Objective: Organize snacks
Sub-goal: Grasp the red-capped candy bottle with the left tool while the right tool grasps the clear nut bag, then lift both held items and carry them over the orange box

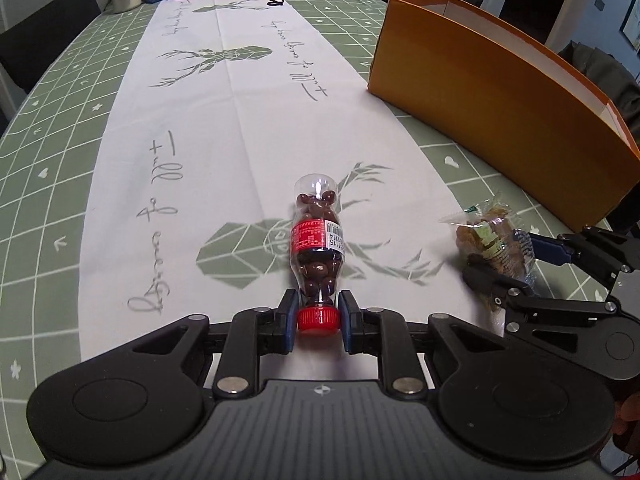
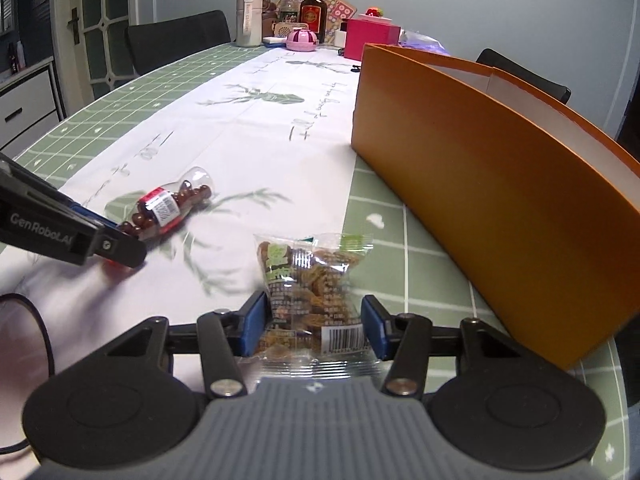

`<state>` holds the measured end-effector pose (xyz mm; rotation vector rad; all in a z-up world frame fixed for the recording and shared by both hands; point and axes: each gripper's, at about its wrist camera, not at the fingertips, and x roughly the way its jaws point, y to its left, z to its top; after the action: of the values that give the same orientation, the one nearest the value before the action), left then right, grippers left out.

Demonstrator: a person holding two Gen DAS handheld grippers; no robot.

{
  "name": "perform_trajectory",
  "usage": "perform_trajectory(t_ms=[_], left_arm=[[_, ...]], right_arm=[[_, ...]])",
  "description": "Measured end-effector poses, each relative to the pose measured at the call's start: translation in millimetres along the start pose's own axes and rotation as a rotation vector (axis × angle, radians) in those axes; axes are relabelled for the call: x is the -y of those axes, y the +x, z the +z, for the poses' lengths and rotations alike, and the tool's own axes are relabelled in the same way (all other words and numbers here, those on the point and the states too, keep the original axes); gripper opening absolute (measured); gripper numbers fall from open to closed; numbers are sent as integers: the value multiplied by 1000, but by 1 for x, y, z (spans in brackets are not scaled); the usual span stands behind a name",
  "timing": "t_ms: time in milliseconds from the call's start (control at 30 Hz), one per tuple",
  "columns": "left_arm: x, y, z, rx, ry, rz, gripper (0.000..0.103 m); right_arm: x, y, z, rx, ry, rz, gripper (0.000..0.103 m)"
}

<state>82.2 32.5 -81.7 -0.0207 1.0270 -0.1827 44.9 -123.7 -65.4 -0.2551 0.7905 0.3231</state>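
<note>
The small bottle is clamped by its red cap in the left gripper, well left of the orange box. The snack packet, nearer the box, is pinched in the right gripper. The cap could be twisted loose, or the crinkly packet slipped, if swung hastily.

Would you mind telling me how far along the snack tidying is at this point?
Nothing looks stowed yet. In hand: the left tool grips the candy bottle by its red cap, and the right tool pinches the snack packet. Left: putting both, presumably, into the orange box.
</note>
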Motion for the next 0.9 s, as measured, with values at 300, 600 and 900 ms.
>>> perform_trajectory(t_ms=[300, 600, 900], left_arm=[[-4, -6, -7, 46, -12, -13, 60], [-6, 1, 5, 119, -46, -39, 84], [2, 8, 0, 162, -6, -29, 74]], right_arm=[[-1, -6, -3, 11, 8, -10, 74], [9, -10, 2, 69, 106, 8, 79], [10, -1, -8, 61, 166, -10, 67]])
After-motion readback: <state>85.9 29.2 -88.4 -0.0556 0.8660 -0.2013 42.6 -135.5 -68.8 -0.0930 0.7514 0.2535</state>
